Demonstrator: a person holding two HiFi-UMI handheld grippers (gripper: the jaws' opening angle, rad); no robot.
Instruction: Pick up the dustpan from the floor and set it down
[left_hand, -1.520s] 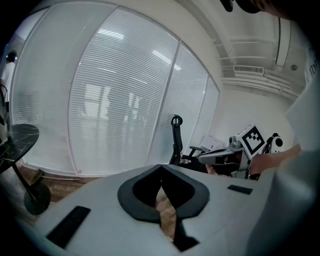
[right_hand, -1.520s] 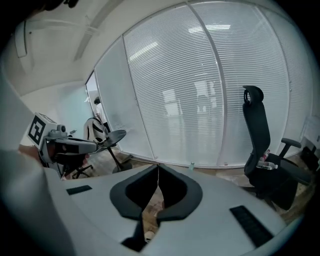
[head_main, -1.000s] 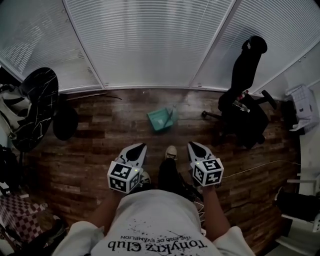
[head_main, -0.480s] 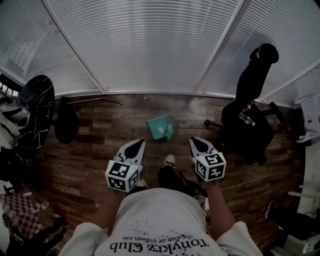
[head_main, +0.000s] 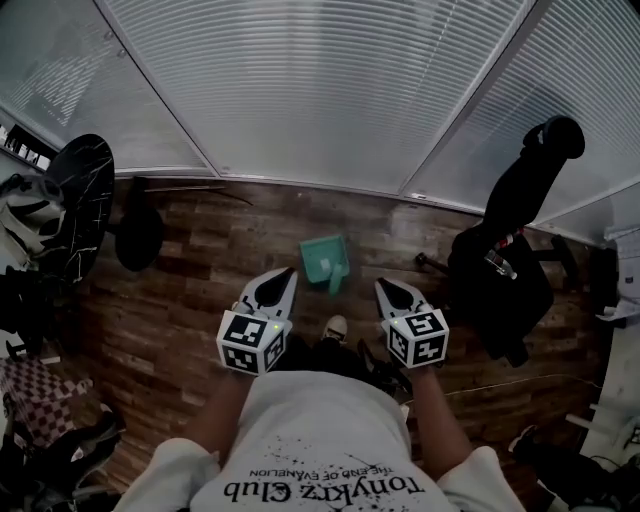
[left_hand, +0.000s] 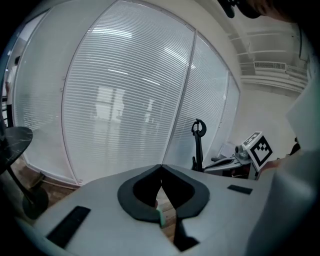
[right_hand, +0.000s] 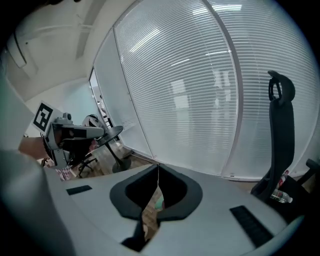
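A teal dustpan (head_main: 326, 260) lies on the dark wooden floor (head_main: 200, 300), just ahead of the person's feet. My left gripper (head_main: 283, 273) hovers at the dustpan's near left, shut and empty. My right gripper (head_main: 383, 287) hovers at its near right, also shut and empty. Neither touches the dustpan. In the left gripper view a sliver of teal dustpan (left_hand: 160, 218) shows below the closed jaws of the left gripper (left_hand: 161, 170). The right gripper view shows a bit of the dustpan (right_hand: 158, 203) under the closed tips of the right gripper (right_hand: 158, 169).
Window blinds (head_main: 300, 90) close off the far side. A black office chair (head_main: 510, 260) stands at the right. A round black table (head_main: 65, 200) and its base (head_main: 140, 235) stand at the left. A cable (head_main: 520, 380) runs along the floor at the right.
The person has walked toward the dustpan with both grippers. The dustpan now lies closer, between the two gripper tips in the head view. Both grippers stayed shut.
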